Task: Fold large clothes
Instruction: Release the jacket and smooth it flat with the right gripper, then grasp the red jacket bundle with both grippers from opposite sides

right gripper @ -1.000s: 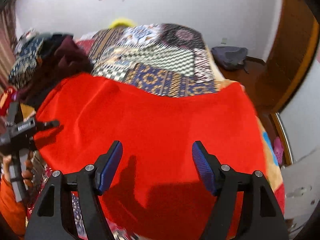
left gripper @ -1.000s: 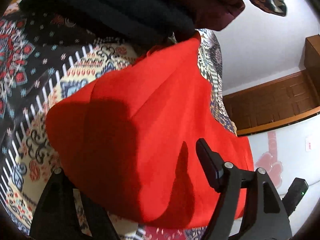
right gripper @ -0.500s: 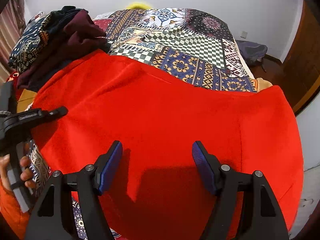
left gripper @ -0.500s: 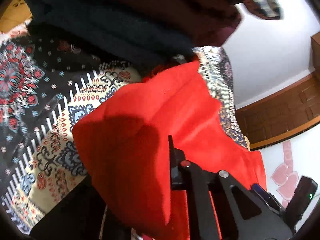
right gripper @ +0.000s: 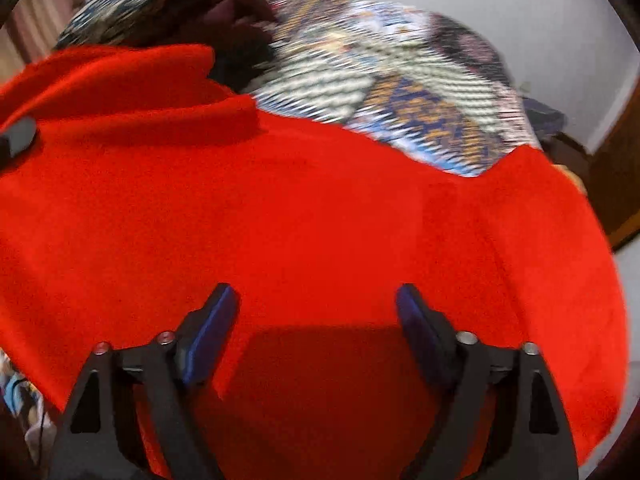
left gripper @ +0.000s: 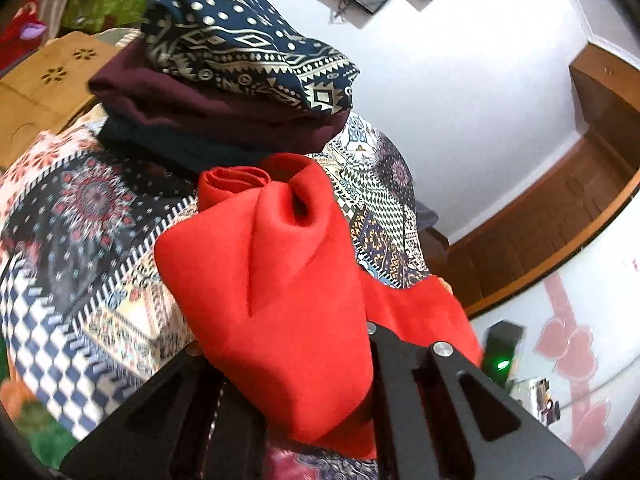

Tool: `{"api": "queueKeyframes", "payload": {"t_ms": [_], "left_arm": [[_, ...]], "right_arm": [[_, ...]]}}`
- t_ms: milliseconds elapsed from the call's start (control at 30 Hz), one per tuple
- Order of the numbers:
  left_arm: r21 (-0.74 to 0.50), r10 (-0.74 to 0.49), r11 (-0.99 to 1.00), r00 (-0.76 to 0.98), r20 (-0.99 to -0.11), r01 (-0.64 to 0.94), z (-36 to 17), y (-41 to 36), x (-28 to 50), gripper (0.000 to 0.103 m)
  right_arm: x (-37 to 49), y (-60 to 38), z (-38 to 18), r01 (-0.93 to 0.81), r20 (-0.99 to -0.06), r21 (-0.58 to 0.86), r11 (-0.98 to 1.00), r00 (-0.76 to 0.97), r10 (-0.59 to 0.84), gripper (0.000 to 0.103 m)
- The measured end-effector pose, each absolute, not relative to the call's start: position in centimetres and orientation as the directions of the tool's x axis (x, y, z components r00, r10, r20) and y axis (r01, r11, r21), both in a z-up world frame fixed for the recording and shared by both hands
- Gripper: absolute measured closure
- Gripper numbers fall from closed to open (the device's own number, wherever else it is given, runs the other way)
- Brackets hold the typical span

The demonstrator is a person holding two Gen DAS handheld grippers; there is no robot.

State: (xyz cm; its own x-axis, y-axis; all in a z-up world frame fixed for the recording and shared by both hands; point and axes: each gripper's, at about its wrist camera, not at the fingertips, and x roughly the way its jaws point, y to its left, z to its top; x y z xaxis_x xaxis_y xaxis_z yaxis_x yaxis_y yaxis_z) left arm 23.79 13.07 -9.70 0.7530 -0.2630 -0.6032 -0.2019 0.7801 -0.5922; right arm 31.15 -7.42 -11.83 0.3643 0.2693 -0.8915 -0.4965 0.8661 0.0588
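Red garment (left gripper: 280,280), one large piece of soft, fleece-like cloth, fills the middle of the left wrist view. Its near left corner is pinched in the left hand-held gripper (left gripper: 304,412), whose jaws are closed on the cloth, and the fabric rises from the bed in loose rolls and deep creases. It looks light and limp, not slippery, and not fragile; it will sag and bunch wherever it is not supported, so corners and edges are the places to take hold. Beneath it lies one patchwork bedspread (left gripper: 80,248). At the far left sits one stack of folded clothes (left gripper: 224,92): three visible layers, a navy patterned piece on top, a maroon one under it, a dark blue one lowest. A wooden wardrobe (left gripper: 560,216) stands at the right.

In the right wrist view, which is blurred, the same red garment (right gripper: 320,208) spreads across nearly the whole bed, flat in the middle and lifted into a fold at the far left. The right hand-held gripper (right gripper: 318,320) hangs just above the near part of the cloth, its jaws opening wide, with nothing pinched between them. Two blue pads (right gripper: 208,332) show, one on each finger. The bedspread (right gripper: 400,92) shows beyond the far edge. Judging from this, a matching hold on the near right corner would let both sides lift evenly.
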Motion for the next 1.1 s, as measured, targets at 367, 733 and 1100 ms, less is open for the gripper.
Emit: {"api": "queueKeyframes", "payload": {"t_ms": [367, 733, 1100], "left_arm": [[-0.478, -0.245, 0.873, 0.756, -0.606, -0.101, -5.2, 4.3, 26.7, 0.097], [-0.374, -0.431, 0.900, 0.580, -0.691, 0.223, -8.4, -16.3, 33.5, 0.097], [-0.235, -0.441, 0.855, 0.408, -0.799, 0.463, -11.6, -20.2, 30.5, 0.061]], "right_arm": [[29.9, -15.0, -7.0, -0.420, -0.812, 0.149, 0.895, 0.465, 0.353, 0.017], [27.2, -30.5, -5.3, 0.006, -0.790, 0.003, 1.000, 0.614, -0.001, 0.017], [27.4, -32.4, -3.7, 0.023, -0.766, -0.018, 1.000, 0.642, -0.028, 0.017]]}}
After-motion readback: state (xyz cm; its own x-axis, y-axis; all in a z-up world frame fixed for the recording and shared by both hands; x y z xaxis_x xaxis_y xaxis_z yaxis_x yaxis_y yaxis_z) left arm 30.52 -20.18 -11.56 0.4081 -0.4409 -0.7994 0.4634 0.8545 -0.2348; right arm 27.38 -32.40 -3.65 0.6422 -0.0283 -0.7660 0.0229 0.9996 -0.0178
